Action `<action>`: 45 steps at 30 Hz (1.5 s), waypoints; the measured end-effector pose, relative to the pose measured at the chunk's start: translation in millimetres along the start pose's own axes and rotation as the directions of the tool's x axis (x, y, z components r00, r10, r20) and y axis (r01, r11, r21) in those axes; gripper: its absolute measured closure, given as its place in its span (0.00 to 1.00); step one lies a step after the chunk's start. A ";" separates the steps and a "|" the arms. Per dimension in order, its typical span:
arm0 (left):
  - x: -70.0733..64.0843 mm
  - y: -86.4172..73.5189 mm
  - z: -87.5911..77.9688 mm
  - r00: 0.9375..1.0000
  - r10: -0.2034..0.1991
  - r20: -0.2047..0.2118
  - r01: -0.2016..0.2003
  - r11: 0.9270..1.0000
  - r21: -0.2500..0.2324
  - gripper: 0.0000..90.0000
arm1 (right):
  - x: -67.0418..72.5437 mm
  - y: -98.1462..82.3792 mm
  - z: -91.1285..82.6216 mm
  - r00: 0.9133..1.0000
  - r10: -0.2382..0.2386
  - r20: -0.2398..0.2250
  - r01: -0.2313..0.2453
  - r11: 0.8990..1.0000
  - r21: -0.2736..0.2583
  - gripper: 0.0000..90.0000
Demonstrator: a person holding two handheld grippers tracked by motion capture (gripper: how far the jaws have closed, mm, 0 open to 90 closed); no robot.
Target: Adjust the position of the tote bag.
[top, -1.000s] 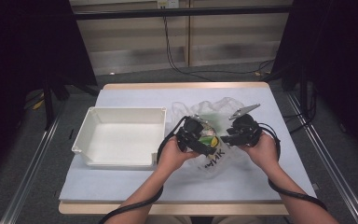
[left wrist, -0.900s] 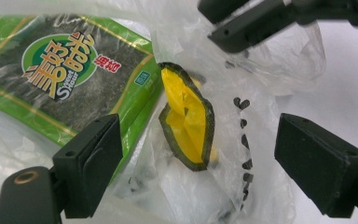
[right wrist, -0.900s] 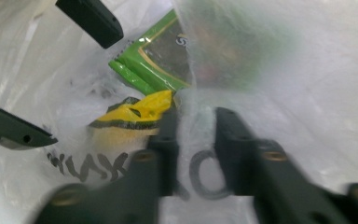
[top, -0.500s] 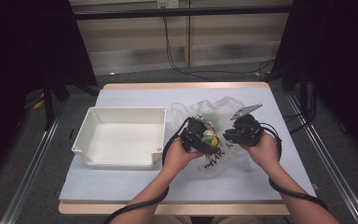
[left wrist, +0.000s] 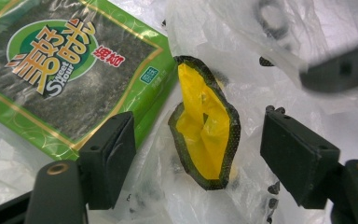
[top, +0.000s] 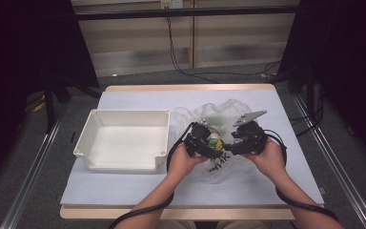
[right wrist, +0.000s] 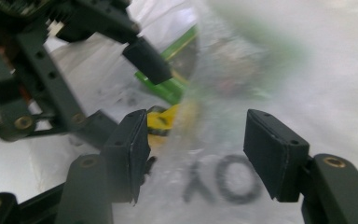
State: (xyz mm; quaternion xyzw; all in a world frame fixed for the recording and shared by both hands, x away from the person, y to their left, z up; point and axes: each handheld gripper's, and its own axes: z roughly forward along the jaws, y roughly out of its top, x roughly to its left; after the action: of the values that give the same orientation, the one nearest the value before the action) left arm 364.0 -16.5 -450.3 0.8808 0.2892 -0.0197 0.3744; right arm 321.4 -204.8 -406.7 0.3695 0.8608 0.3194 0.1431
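Clear plastic bag (top: 228, 112) holds green seaweed packet (left wrist: 70, 70), yellow wrapper (left wrist: 205, 126).

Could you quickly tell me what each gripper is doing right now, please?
Left gripper: open, jaws just closing a little around the yellow packet, not pressing it.
Right gripper: open, jaws just opened, with the clear plastic bag between them.

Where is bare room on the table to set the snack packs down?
Inside the white bin, which looks empty; the cloth strip behind it; and the front strip along the table edge. Crowded: the plastic bag right of the bin, where both hand-held grippers work.
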 end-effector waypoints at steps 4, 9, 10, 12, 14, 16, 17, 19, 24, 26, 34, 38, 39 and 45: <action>1.8 -1.7 -2.6 1.000 -0.004 -0.004 0.004 1.000 0.003 0.33 | 3.3 -3.9 8.8 0.999 -0.035 0.032 0.034 0.998 0.045 0.56; 3.1 -3.1 -4.3 1.000 0.002 -0.007 -0.002 1.000 0.007 0.33 | -0.8 -8.1 9.8 0.996 -0.072 0.054 0.069 0.996 0.065 1.00; 3.8 -2.7 -5.1 1.000 0.008 -0.001 -0.008 1.000 0.009 0.33 | -1.7 -7.7 9.2 0.996 -0.071 0.059 0.067 0.996 0.062 1.00; 3.3 -1.3 -6.2 1.000 0.026 -0.001 -0.026 1.000 -0.002 0.32 | -3.4 -6.6 7.4 0.996 -0.055 0.075 0.052 0.997 0.050 1.00; 0.6 0.7 -6.3 1.000 0.031 -0.001 -0.031 0.999 -0.019 0.31 | -5.7 -4.1 3.3 0.997 -0.045 0.070 0.042 0.998 0.038 1.00; -1.8 3.2 -3.8 0.999 0.039 0.008 -0.039 0.999 -0.024 0.29 | -7.5 -0.9 -1.7 0.996 -0.040 0.074 0.038 0.999 0.025 1.00; -1.8 3.2 -3.8 0.999 0.039 0.008 -0.039 0.999 -0.024 0.29 | -7.5 -0.9 -1.7 0.996 -0.040 0.074 0.038 0.999 0.025 1.00; -4.6 6.6 -0.1 0.999 0.033 0.000 -0.033 0.999 -0.022 0.27 | -9.8 2.6 -5.0 0.997 -0.031 0.074 0.030 0.999 0.010 1.00; -4.4 9.8 12.3 1.000 0.013 0.013 -0.012 1.000 -0.012 0.25 | -14.7 6.2 -7.8 0.998 -0.017 0.064 0.018 1.000 -0.006 1.00; -4.4 8.0 17.1 1.000 0.002 0.019 -0.001 1.000 -0.020 0.32 | -14.9 6.8 -7.7 0.998 0.000 0.065 0.000 1.000 -0.002 1.00; -5.6 2.8 19.9 0.992 0.095 0.079 -0.100 0.993 0.061 0.96 | -22.3 10.5 -4.5 0.997 0.002 0.074 -0.002 1.000 0.001 1.00; -13.6 -2.0 11.2 0.980 0.161 0.115 -0.172 0.981 0.090 0.98 | -34.1 14.1 -1.6 0.996 0.016 0.088 -0.018 1.000 0.018 1.00; -14.4 -3.5 9.5 0.981 0.149 0.122 -0.160 0.984 0.080 0.98 | -37.0 14.5 -0.4 0.995 0.020 0.095 -0.022 1.000 0.018 1.00; -13.7 -12.3 0.2 0.975 0.172 0.144 -0.187 0.977 0.101 0.99 | -52.2 15.0 5.3 0.992 0.047 0.114 -0.052 0.998 0.041 1.00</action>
State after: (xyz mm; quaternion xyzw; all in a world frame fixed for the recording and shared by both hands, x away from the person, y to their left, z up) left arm 346.2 -16.6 -455.0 0.9200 0.1809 -0.0615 0.3422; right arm 368.0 -232.7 -400.3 0.4112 0.8487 0.2826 0.1755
